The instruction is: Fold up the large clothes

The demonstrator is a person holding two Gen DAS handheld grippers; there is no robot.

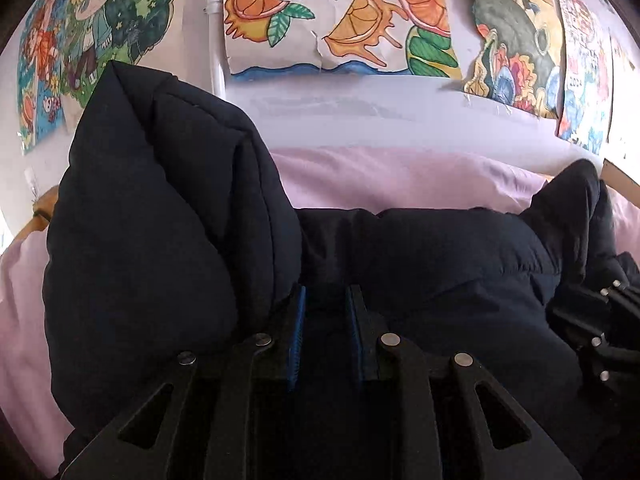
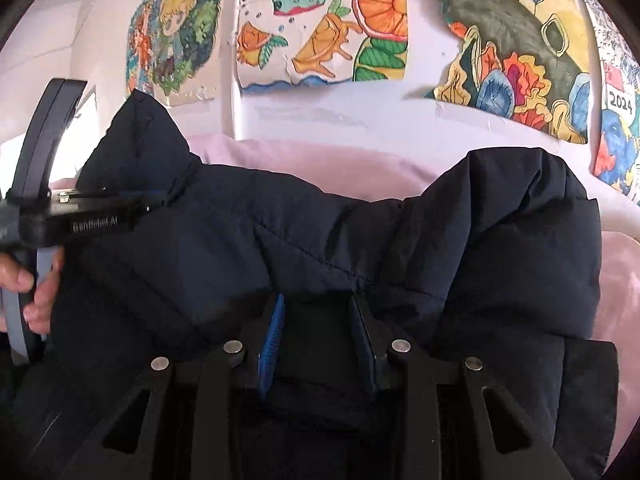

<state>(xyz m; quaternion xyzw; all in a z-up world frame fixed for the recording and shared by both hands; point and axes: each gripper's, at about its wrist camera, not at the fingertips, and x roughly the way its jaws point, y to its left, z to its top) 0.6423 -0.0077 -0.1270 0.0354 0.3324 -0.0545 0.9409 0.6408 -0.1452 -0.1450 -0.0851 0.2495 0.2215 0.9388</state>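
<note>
A dark navy puffer jacket (image 1: 160, 220) lies on a pink bed sheet (image 1: 380, 180) and is lifted along its near edge. My left gripper (image 1: 326, 300) is shut on a fold of the jacket, its blue-padded jaws pinching the fabric. A bulky part of the jacket stands up at its left. My right gripper (image 2: 318, 308) is shut on the jacket (image 2: 500, 248) too, with padded fabric bunched between its jaws. The left gripper's body (image 2: 80, 216) shows at the left edge of the right wrist view, held by a hand. The right gripper (image 1: 604, 320) shows at the right edge of the left wrist view.
A white wall (image 1: 360, 112) rises just behind the bed, covered with colourful drawings (image 1: 340, 20). A white pipe (image 1: 218, 40) runs down the wall. A wooden bed edge (image 1: 40, 208) shows at the far left. The pink sheet (image 2: 616, 280) extends to the right.
</note>
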